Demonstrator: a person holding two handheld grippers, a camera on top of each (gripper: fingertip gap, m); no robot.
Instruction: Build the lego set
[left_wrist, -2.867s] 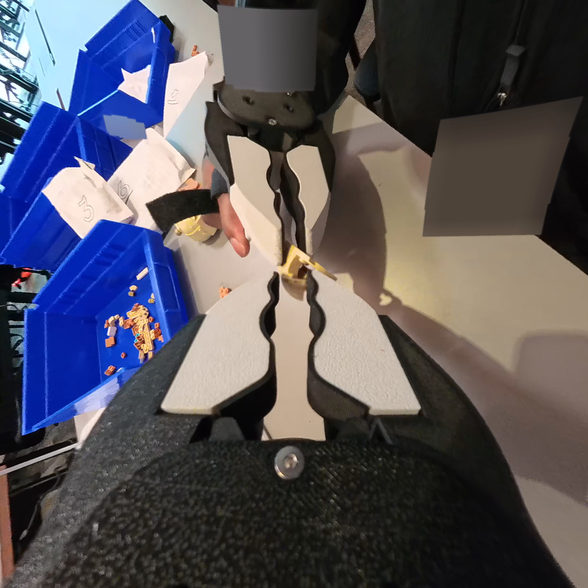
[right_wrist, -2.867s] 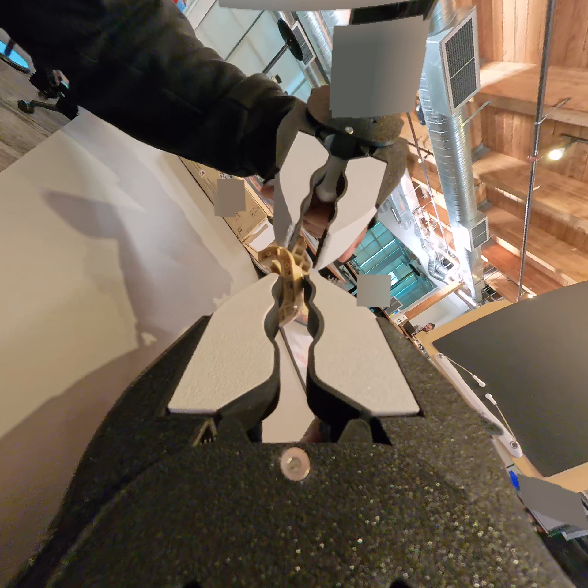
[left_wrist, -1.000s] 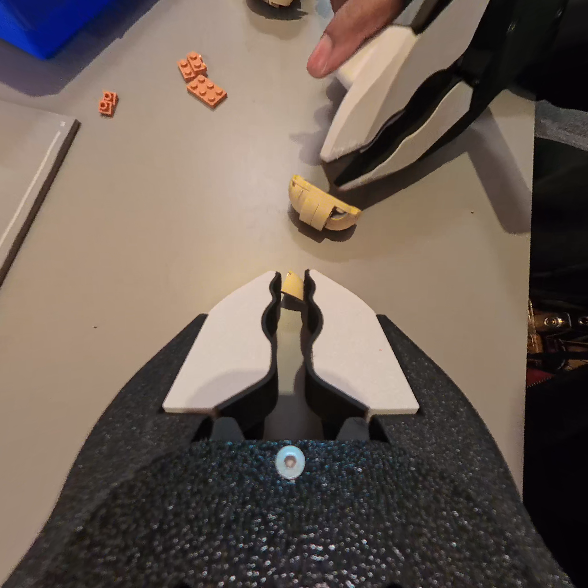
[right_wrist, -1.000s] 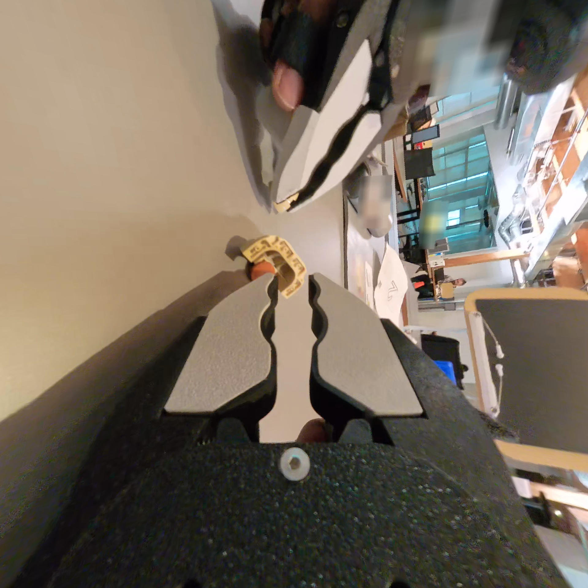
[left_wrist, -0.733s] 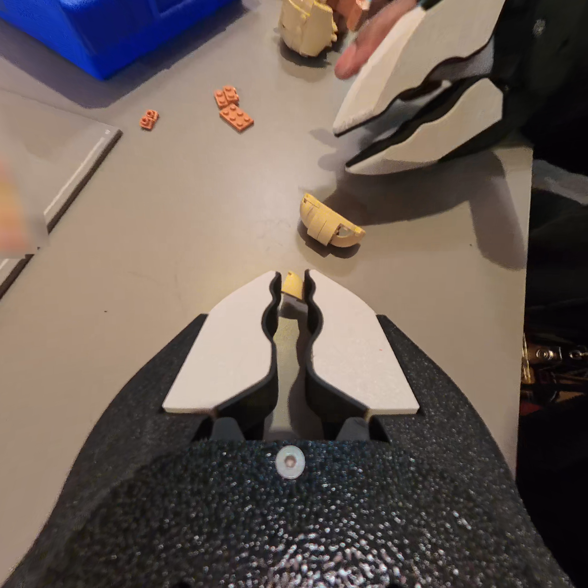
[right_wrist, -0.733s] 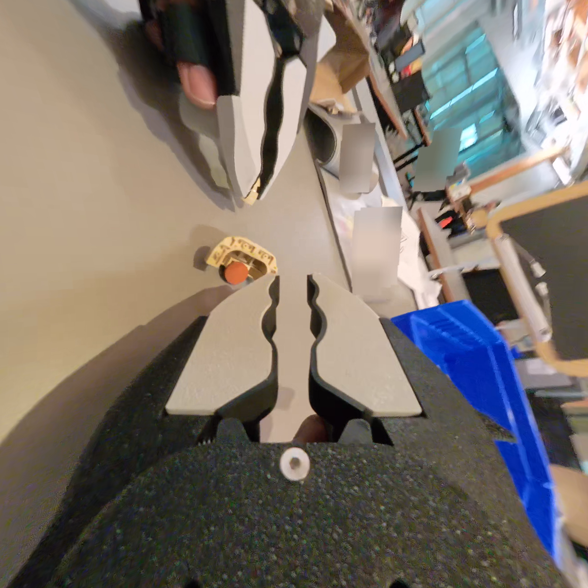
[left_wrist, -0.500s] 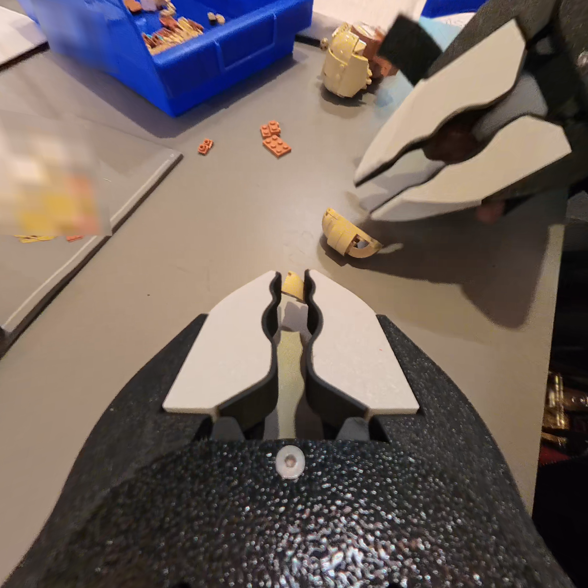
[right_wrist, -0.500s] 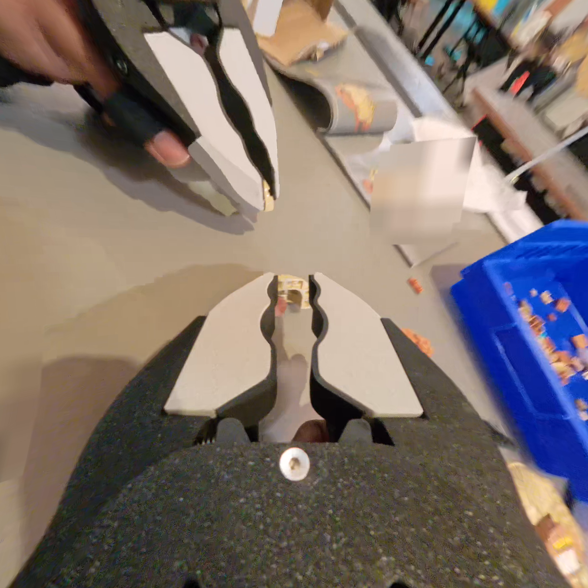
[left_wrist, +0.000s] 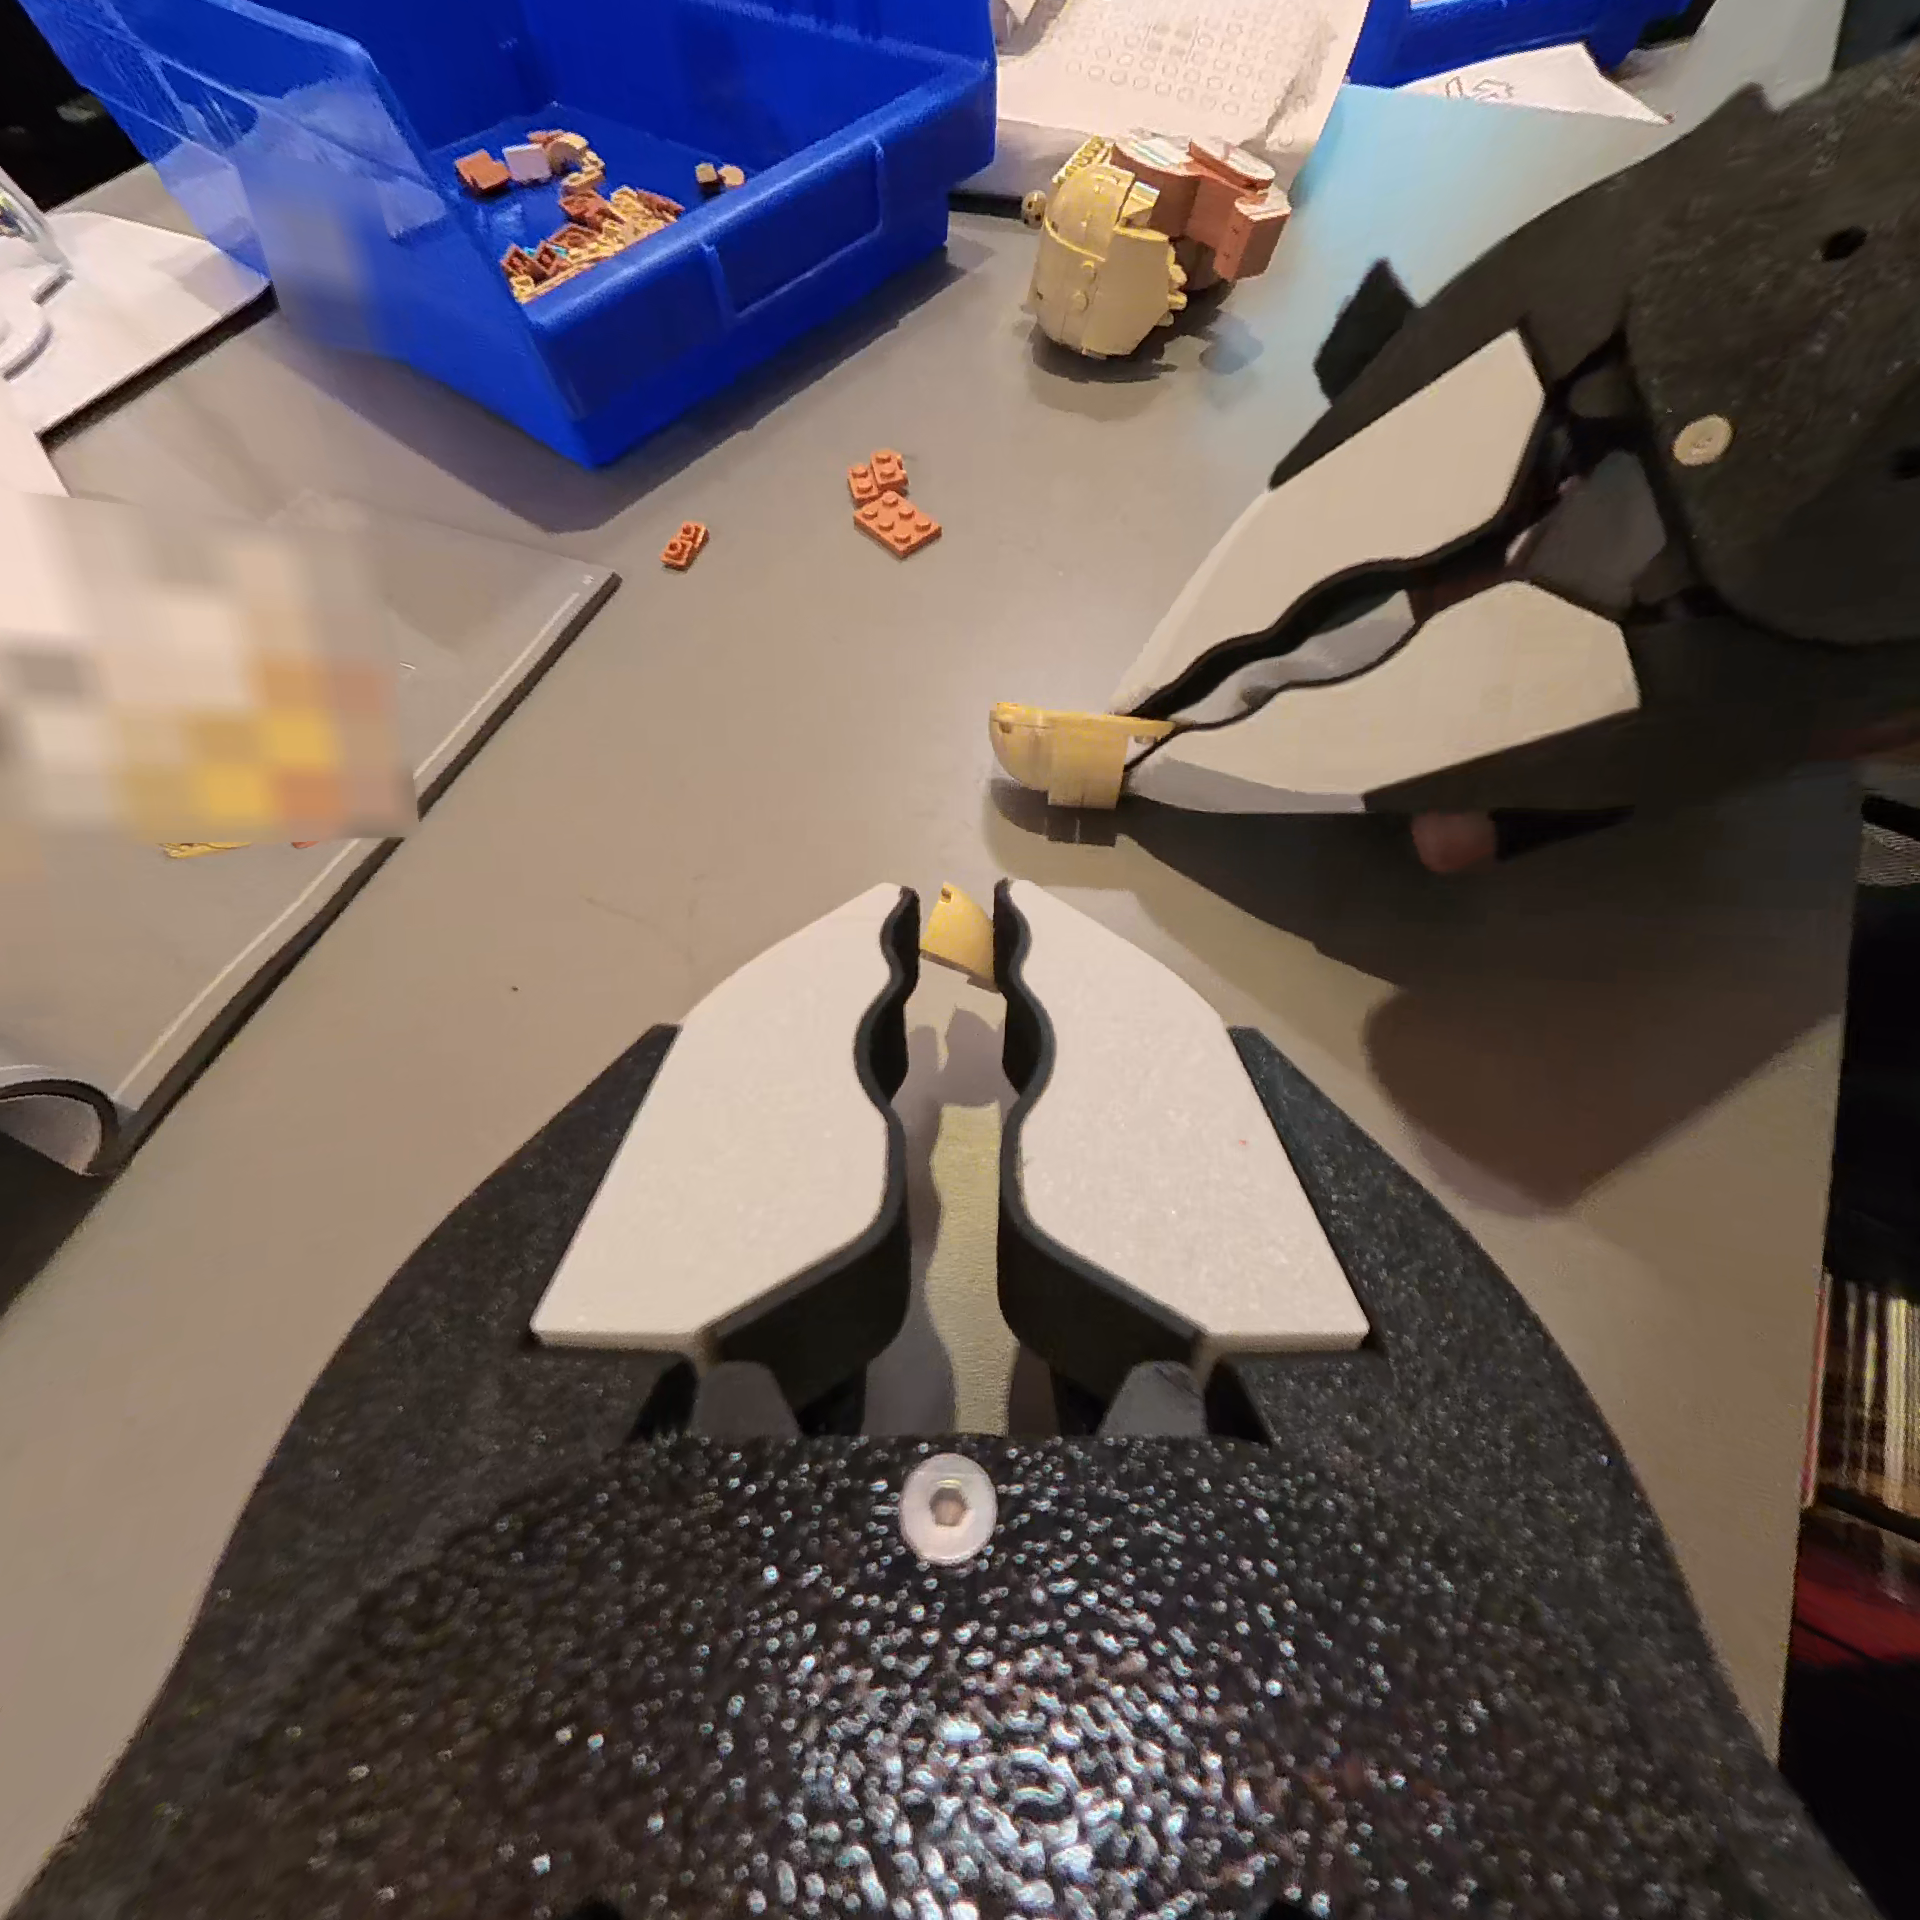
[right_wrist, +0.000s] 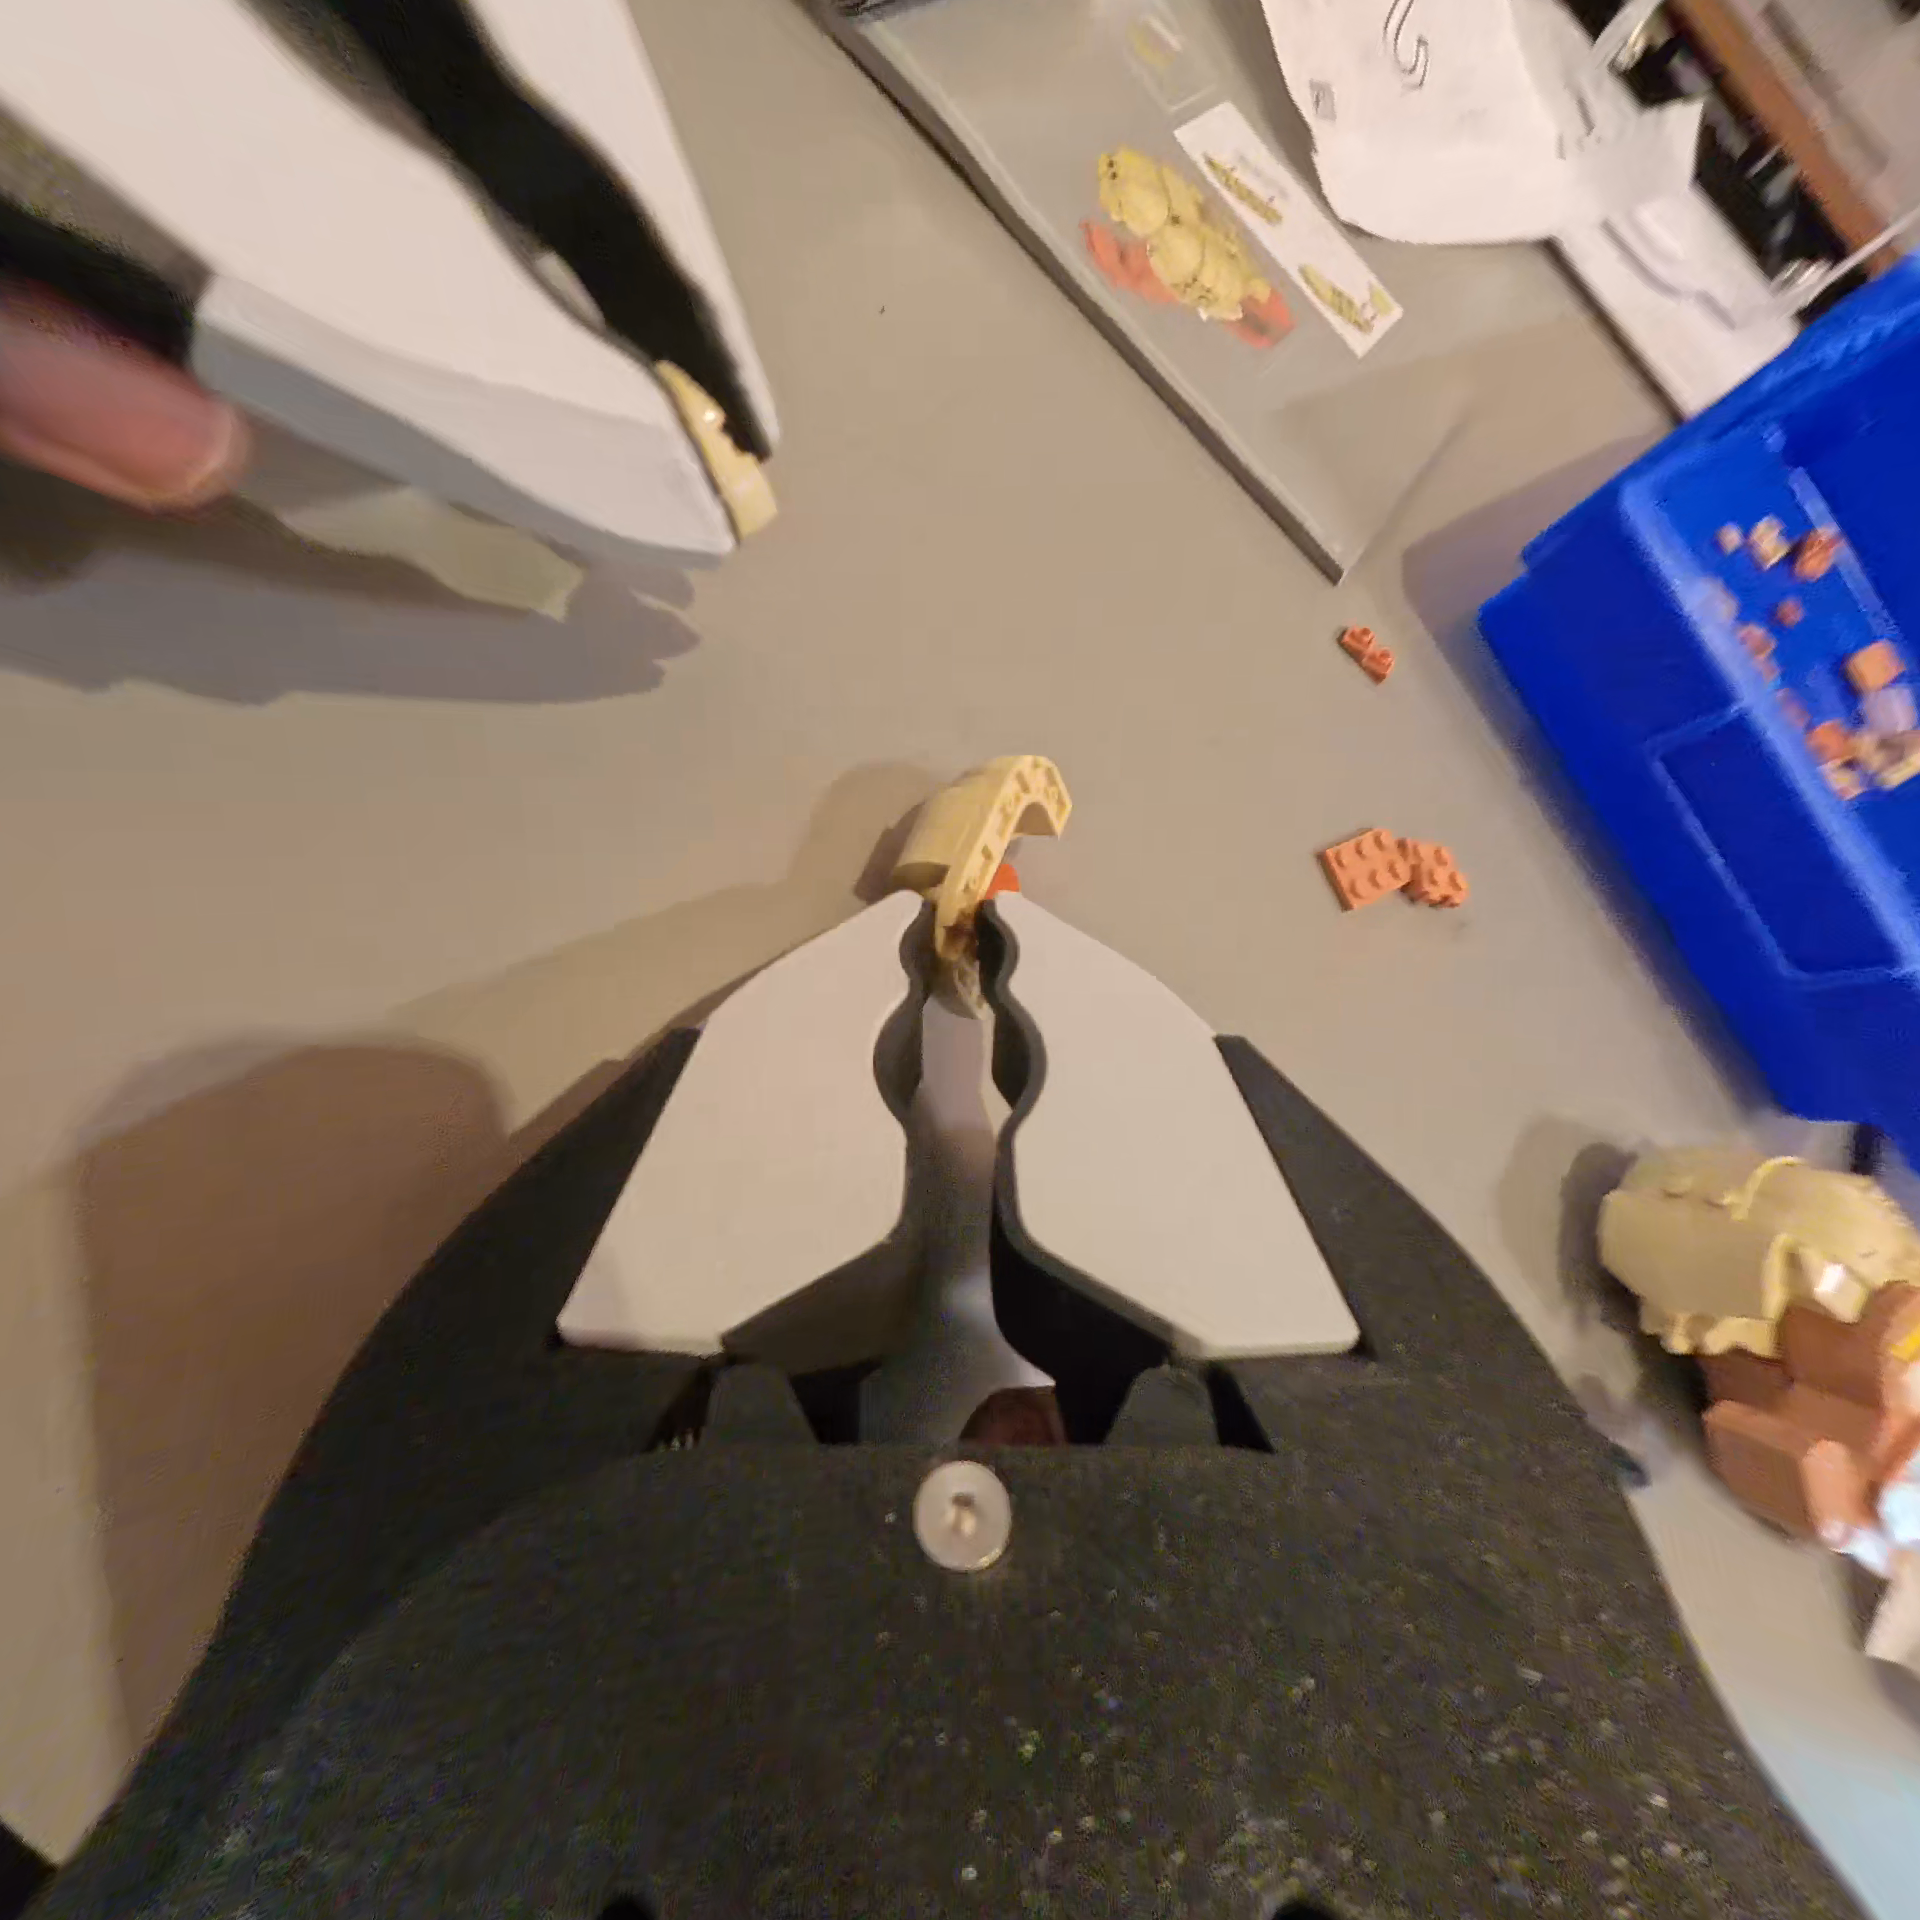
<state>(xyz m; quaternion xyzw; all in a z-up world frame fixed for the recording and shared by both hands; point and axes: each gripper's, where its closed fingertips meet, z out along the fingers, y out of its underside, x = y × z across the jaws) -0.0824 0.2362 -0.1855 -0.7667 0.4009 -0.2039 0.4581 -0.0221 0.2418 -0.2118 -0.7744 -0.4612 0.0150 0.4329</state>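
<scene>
Tan plastic dominates what both claws carry: the left gripper (left_wrist: 957, 914), at the centre of the left wrist view, is clamped on a small curved tan piece (left_wrist: 958, 935) at its very tips, while the right gripper (right_wrist: 953, 914) is clamped on the end of a tan arch-shaped assembly (right_wrist: 982, 836) with a small orange part tucked under it. In the left wrist view that arch assembly (left_wrist: 1060, 753) hangs just above the grey table (left_wrist: 727, 727) at the right of centre, and the two held parts are near each other but apart. In the upper middle of that view sits a larger tan and brown model (left_wrist: 1143, 249), partly built, beside a blue bin (left_wrist: 623, 208) of loose pieces. Three orange plates (left_wrist: 894, 504) lie loose on the table between the bin and the grippers, and an open instruction booklet (right_wrist: 1195, 239) lies in the upper middle of the right wrist view. By my reading the build is midway: a body exists, the small piece is not yet pressed onto the arch, and the arch is not yet joined to the model.
</scene>
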